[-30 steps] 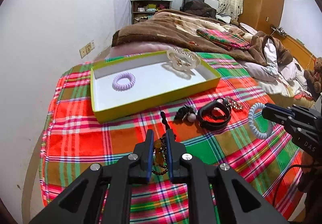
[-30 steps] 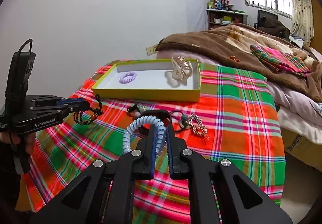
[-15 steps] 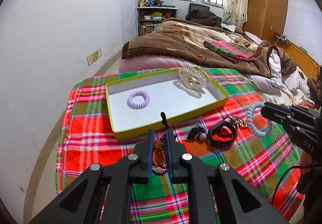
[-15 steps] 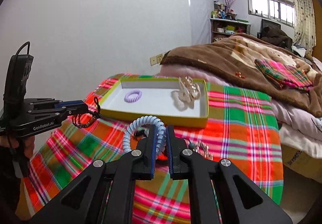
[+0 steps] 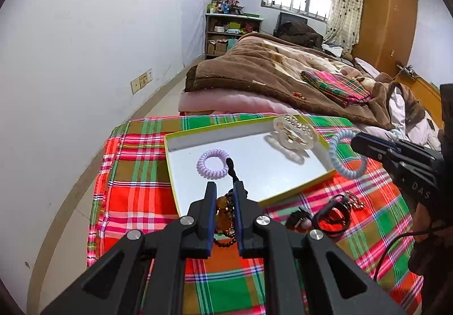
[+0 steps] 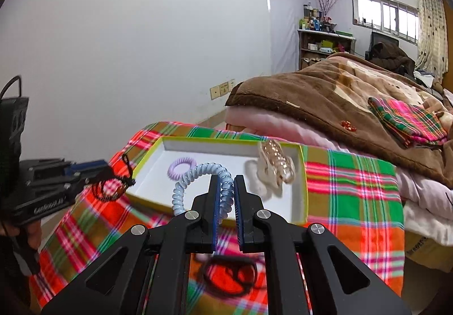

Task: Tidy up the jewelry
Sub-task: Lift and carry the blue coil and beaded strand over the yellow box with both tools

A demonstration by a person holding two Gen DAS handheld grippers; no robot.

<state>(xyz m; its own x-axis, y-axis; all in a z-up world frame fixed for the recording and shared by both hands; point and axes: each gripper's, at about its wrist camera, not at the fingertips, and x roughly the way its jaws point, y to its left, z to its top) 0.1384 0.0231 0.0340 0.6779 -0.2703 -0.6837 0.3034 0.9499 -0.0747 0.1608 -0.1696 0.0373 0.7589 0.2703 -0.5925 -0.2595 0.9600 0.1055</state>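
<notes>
**Both grippers held jewelry near the yellow tray**

A plaid cloth (image 5: 136, 187) in red, green and orange covered the surface, and behind it, at about 1 o'clock in the left wrist view, lay a brown blanket (image 5: 254, 68). On the cloth stood a shallow yellow tray (image 5: 297, 193) with a white floor. Inside the tray, a clear hair claw clip (image 5: 294, 135) stood at the far right corner, at 1 o'clock from the tray's middle, and a lilac spiral hair tie (image 5: 213, 163) lay at 9 o'clock from it.

The left gripper (image 5: 225, 196) was over the near edge of the tray. Its jaws were clamped on a beaded bracelet (image 5: 223, 216) with amber and dark beads, and the black cord end stood up above the fingertips. The right gripper (image 6: 226, 187) had its jaws clamped on a pale blue spiral hair tie (image 6: 192, 173), whose loop arched to 10 o'clock, over the tray's near edge. On the cloth, at 5 o'clock from the tray, black hair ties (image 5: 334, 216) lay together.
</notes>
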